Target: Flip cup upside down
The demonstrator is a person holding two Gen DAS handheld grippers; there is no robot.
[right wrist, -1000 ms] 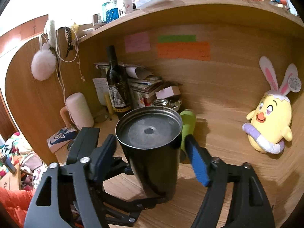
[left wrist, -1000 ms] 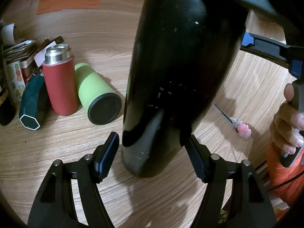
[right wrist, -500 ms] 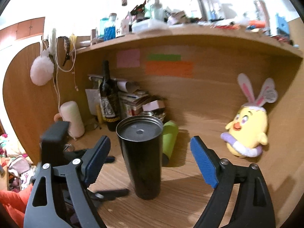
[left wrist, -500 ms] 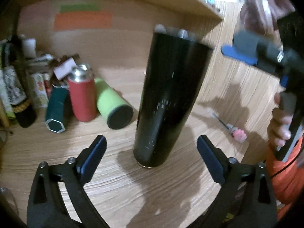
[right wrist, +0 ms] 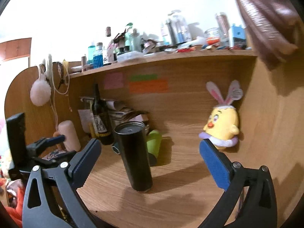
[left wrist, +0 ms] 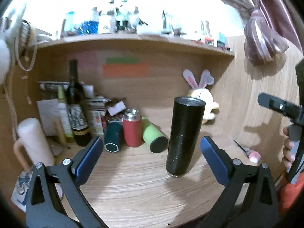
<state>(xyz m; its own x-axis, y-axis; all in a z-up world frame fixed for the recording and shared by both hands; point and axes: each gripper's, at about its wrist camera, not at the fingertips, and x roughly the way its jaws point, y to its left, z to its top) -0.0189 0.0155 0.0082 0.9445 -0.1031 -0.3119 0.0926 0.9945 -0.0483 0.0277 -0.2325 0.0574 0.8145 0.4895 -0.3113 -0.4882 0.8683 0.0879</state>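
Note:
A tall black cup (left wrist: 183, 136) stands alone on the wooden desk (left wrist: 133, 190), its flat closed end facing up; it also shows in the right wrist view (right wrist: 134, 154). My left gripper (left wrist: 152, 159) is open and empty, pulled back, with the cup just right of centre between its blue pads and farther away. My right gripper (right wrist: 148, 161) is open and empty too, also back from the cup. The right gripper's body shows at the right edge of the left wrist view (left wrist: 281, 110).
Behind the cup lie a green tumbler (left wrist: 154, 137) on its side, a red flask (left wrist: 132, 127), a dark green bottle (left wrist: 113, 139), a wine bottle (left wrist: 76, 102), papers and a pink mug (left wrist: 34, 142). A yellow bunny plush (right wrist: 221, 123) leans at the back right. A small tool (left wrist: 247, 150) lies at the right.
Both grippers have opened wide and drawn back from the black cup, which now stands free on the desk. The views have tilted up to show the shelf.

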